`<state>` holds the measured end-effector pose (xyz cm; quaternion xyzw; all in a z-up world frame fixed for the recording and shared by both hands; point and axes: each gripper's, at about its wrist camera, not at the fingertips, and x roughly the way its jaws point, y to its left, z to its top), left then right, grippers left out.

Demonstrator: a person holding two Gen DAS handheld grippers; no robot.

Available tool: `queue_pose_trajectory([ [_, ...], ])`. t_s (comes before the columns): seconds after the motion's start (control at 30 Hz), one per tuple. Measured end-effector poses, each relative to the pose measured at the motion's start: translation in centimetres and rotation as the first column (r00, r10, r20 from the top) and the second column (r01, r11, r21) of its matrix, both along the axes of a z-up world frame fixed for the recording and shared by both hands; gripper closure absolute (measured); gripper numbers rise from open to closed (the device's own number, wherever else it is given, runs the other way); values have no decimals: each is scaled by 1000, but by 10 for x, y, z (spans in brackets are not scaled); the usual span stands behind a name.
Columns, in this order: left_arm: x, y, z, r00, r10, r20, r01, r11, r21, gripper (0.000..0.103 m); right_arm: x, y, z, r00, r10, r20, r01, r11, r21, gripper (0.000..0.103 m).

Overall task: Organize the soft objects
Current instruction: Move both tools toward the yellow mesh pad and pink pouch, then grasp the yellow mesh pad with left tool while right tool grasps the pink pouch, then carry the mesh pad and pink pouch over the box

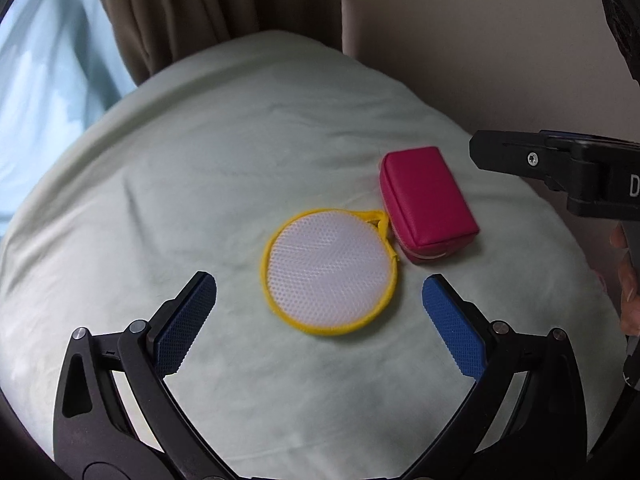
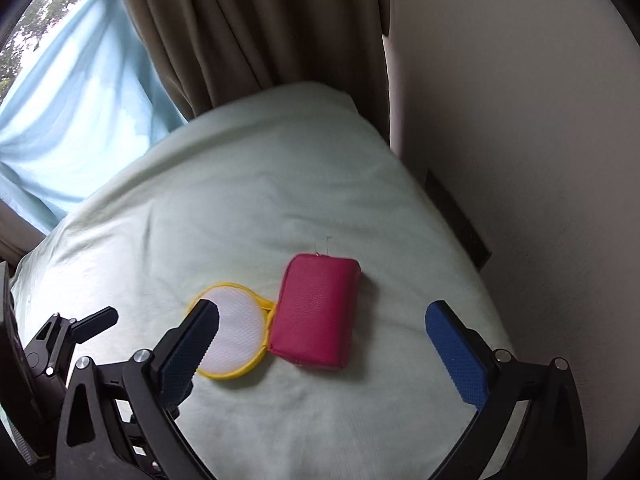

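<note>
The yellow-rimmed mesh pad (image 1: 330,271) is lying flat on the pale green bed cover (image 1: 200,184), dead ahead of the left tool (image 1: 320,308) and just beyond its tips, sitting almost centred in the gap between the two blue fingers (image 1: 188,322). Its little yellow loop is pointing away and to the right, touching the near corner of the pink pouch (image 1: 426,200). That pouch is lying ahead and right of the left tool, long axis running away from it and slanting slightly leftward at the far end.

Over to the right wrist view: the pink pouch (image 2: 318,310) is resting straight ahead of the right tool (image 2: 320,328), between its fingers' lines but further out, long axis roughly along the tool's forward direction. The mesh pad (image 2: 230,330) is sitting ahead and left, partly hidden behind the left-hand finger.

Both tools are standing wide open, gripping nothing. The right tool is showing in the left view as a black body off to the right, hanging above the bed.

So the pairing looks natural: left nearer the round pad, right nearer the pouch. The pad being thin and flat, the left fingers would probably need to press into the soft cover to catch its rim.

Beyond the bed, a brown curtain (image 2: 260,28), a light blue curtain (image 2: 80,120) and a plain wall (image 2: 520,120) are framing the scene.
</note>
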<state>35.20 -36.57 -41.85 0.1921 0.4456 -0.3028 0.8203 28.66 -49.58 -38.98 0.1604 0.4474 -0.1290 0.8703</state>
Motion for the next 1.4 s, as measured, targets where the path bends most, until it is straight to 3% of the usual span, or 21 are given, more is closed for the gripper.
queue_pose_trajectory([
  [0.47,27,-39,-90,995,-71,-63,76,994,77,0,36,-3,-70,997,28,-79,-25,999,31,1],
  [0.6,30,-43,-101,995,-77,-59,83,990,110,1,43,-6,-84,993,36,-111,-31,998,51,13],
  [0.7,35,-42,-103,995,-73,-71,80,992,97,12,44,-8,-89,993,46,-105,-36,995,93,27],
  [0.77,38,-39,-101,996,-60,-70,66,994,87,26,44,-4,-88,993,58,-99,-50,995,81,36],
  [0.83,41,-36,-99,997,-47,-62,52,995,82,50,44,-1,-86,993,63,-98,-57,996,66,39],
  [1.0,52,-32,-94,999,-19,-41,23,996,92,81,43,3,-81,994,63,-91,-58,997,51,48],
  [1.13,56,-21,-81,999,1,-46,3,996,93,88,43,8,-75,995,62,-84,-59,997,42,53],
  [1.4,52,-12,-43,1000,1,-12,0,998,56,88,33,13,-43,997,53,-48,-51,998,35,56],
])
